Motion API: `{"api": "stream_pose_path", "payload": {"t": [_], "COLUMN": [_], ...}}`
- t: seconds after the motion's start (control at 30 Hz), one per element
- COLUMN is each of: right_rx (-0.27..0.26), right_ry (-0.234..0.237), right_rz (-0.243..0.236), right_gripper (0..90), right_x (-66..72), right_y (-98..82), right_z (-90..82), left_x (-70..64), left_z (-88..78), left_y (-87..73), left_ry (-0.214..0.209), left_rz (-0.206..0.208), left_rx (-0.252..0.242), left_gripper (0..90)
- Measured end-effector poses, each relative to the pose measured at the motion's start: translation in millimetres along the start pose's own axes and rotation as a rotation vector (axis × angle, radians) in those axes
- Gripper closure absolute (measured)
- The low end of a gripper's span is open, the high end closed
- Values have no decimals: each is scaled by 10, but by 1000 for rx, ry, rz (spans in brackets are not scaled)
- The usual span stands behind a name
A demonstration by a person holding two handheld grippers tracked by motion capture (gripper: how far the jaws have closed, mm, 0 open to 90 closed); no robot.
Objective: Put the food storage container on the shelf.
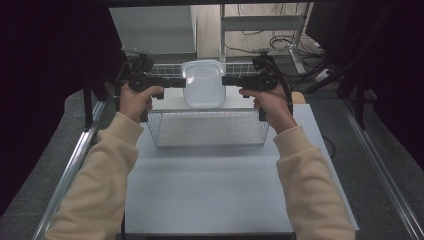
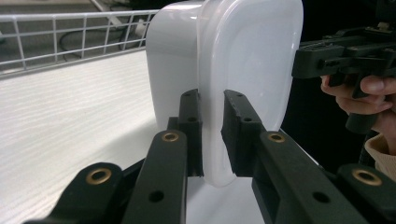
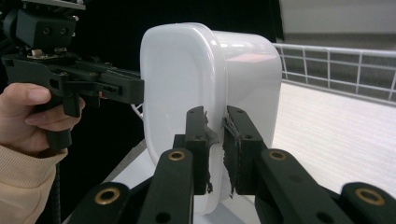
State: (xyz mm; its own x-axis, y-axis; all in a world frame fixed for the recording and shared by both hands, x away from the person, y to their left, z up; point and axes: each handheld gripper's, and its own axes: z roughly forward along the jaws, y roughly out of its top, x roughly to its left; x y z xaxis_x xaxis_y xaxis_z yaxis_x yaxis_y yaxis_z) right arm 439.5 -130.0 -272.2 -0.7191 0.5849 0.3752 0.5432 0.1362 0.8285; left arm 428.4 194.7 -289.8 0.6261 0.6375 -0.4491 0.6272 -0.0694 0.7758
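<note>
While your left gripper and right gripper each clamp an opposite rim of the translucent white rounded plastic container, it hangs, seemingly lifted, over the white wire basket on the pale table.

A lab test cell: black curtains hang at nine and three o'clock, loose cables trail at one o'clock, and aluminium rails flank the white tabletop.

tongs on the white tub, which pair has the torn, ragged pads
The right tongs: their pads are frayed where they pinch the tub's rim. The left tongs' pads look smooth.
</note>
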Motion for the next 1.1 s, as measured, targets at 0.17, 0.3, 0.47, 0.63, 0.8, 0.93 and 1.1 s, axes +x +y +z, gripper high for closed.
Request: {"api": "stream_pose_path", "payload": {"t": [0.17, 0.3, 0.47, 0.63, 0.8, 0.93, 1.1], "right_rx": [45, 58, 97, 97, 97, 93, 78], "right_ry": [-25, -32, -21, 0, -10, -7, -8], "right_rz": [56, 120, 241, 335, 388, 430, 446], "right_gripper": [793, 785, 759, 724, 688, 673, 646], "right_x": [-112, -204, -434, -609, -697, -751, -778], "right_y": [52, 122, 223, 245, 241, 225, 195], "right_z": [132, 189, 282, 386, 479, 525, 567], "left_x": [155, 240, 357, 562, 693, 766, 775], "left_z": [95, 161, 272, 398, 468, 498, 509], "left_y": [59, 154, 294, 363, 360, 325, 280], "left_ry": [-16, -37, -59, -83, -116, -139, -145], "left_rz": [-62, -113, -201, -301, -368, -395, -404], "left_rx": [32, 39, 59, 58, 43, 45, 33], "left_gripper": [780, 781, 774, 756, 750, 738, 718]}}
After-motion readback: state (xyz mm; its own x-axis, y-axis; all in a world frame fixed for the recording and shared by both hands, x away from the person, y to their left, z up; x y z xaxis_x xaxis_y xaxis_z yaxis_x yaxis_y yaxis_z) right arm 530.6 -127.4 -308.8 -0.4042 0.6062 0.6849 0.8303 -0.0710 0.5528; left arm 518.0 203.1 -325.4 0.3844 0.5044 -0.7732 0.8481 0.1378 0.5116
